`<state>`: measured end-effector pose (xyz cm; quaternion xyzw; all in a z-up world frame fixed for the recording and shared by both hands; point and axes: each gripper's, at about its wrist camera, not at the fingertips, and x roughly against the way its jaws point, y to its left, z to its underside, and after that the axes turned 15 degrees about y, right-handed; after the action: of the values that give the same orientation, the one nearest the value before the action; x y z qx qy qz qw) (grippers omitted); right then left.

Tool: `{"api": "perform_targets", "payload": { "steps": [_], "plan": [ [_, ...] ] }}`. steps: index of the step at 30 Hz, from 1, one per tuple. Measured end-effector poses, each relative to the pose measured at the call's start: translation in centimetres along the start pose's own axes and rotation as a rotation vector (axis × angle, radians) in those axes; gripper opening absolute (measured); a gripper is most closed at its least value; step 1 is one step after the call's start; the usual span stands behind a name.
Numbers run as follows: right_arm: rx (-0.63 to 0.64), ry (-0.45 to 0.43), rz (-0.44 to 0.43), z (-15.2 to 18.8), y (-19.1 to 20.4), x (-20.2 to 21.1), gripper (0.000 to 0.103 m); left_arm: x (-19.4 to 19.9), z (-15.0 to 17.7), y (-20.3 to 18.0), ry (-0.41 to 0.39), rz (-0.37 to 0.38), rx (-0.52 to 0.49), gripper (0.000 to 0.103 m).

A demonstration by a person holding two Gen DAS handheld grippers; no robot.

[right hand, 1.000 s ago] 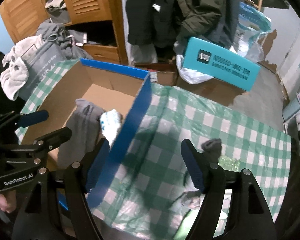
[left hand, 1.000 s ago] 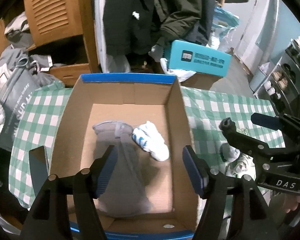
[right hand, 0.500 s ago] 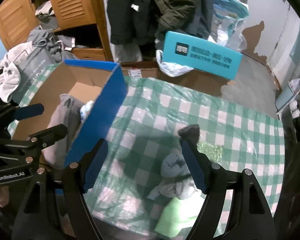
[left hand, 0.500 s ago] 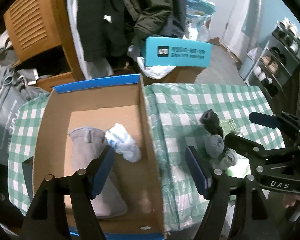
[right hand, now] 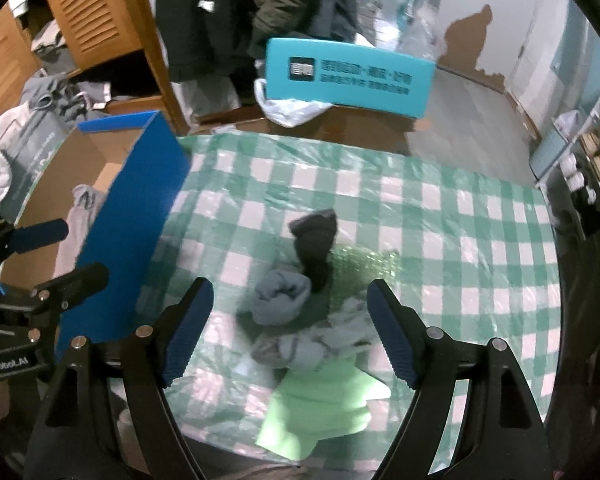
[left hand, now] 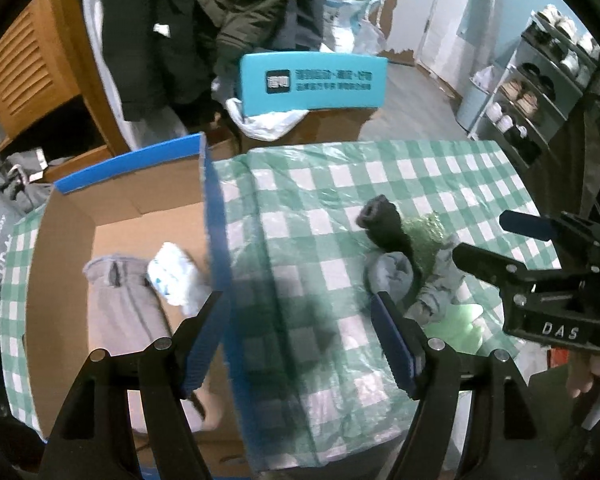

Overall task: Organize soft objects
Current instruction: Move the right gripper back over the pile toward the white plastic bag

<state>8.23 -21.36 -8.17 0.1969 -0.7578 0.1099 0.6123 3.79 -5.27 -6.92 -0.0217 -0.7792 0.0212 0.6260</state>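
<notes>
Right wrist view: right gripper (right hand: pixel 290 330) is held wide open over the sock pile (right hand: pixel 300 312) on the checkered tablecloth (right hand: pixel 460 208). Left gripper (left hand: pixel 300 336) is spread open too, beside the cardboard box (left hand: pixel 60 240).

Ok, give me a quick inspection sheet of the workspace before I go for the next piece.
Surface: table under a green checked cloth with a clear plastic cover.
Job's things: cardboard box at the left holds grey garment and white-blue sock. On the cloth lie dark sock, grey-blue roll, pale grey sock, green cloth, glittery green piece.
Clutter: teal box behind the table.
Grippers: left gripper open, empty; right gripper open, empty, above the pile.
Cables: nothing seen.
Surroundings: hanging coats, wooden cabinet, shoe rack.
</notes>
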Motion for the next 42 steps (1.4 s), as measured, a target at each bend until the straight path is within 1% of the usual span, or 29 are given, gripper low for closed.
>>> {"api": "perform_targets", "payload": {
  "steps": [8, 15, 21, 24, 29, 36, 42],
  "plan": [
    [-0.087, 0.019, -0.009, 0.8, -3.9, -0.8, 0.079, -1.7, -0.5, -2.9, 0.029, 0.011, -0.043, 0.075],
    [-0.126, 0.045, -0.003, 1.4, -5.8, -1.7, 0.079, -3.5, -1.0, -4.5, 0.053, 0.000, -0.072, 0.075],
    [-0.138, 0.072, 0.004, 1.8, -6.2, -2.8, 0.079, -5.2, -1.3, -4.9, 0.090, 0.023, -0.068, 0.075],
    [-0.156, 0.094, 0.014, 1.9, -6.3, -4.0, 0.079, -5.8, -1.4, -5.0, 0.097, 0.037, -0.068, 0.075],
    [-0.170, 0.152, -0.004, 1.9, -6.4, -6.5, 0.079, -7.0, -1.8, -5.0, 0.111, 0.043, -0.061, 0.075],
    [-0.214, 0.198, -0.044, 2.3, -6.7, -8.4, 0.079, -8.6, -1.6, -4.5, 0.146, 0.046, -0.047, 0.075],
    [-0.220, 0.244, -0.075, 2.2, -6.4, -10.0, 0.079, -9.5, -1.4, -4.3, 0.167, 0.058, -0.038, 0.075]
  ]
}}
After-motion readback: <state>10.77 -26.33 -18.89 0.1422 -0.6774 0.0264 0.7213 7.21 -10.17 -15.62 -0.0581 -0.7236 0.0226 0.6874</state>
